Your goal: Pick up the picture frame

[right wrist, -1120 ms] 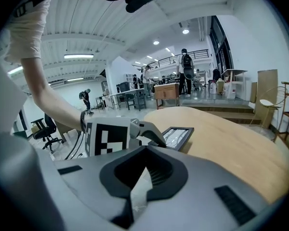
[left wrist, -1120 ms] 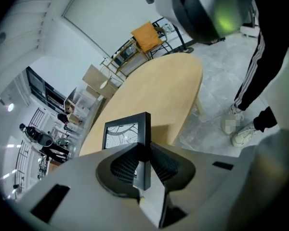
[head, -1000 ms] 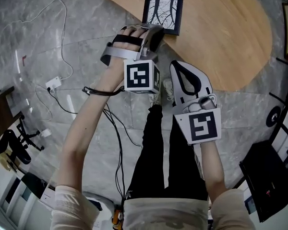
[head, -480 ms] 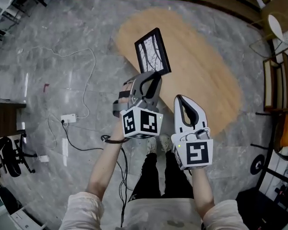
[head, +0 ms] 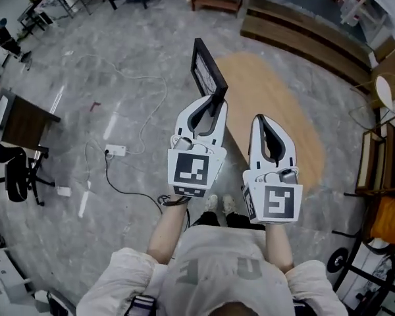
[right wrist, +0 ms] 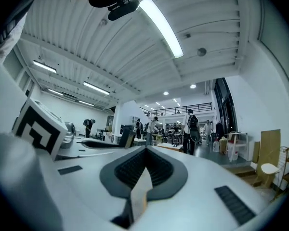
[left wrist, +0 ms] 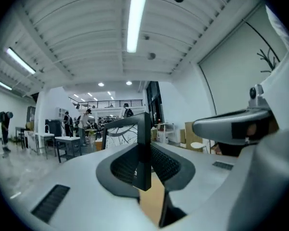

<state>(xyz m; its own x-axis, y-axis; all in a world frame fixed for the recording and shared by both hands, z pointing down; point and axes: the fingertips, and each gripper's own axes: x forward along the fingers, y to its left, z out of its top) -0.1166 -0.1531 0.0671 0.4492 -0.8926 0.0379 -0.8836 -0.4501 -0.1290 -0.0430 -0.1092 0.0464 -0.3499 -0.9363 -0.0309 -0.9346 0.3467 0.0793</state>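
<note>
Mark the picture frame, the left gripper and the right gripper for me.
picture frame (head: 206, 71), head view, on its front face.
left gripper (head: 215, 103), head view, at the jaw tips clamped on the picture frame's lower edge.
right gripper (head: 261, 119), head view, at its closed jaw tips.

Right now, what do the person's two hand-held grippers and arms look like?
The left hand-held gripper and right hand-held gripper are white shells tapering to a point, with dark ribbed pads inside. Each carries a cube with black-and-white square markers. The person wears a pale beige top with short sleeves; a black strap circles the left wrist.
</note>
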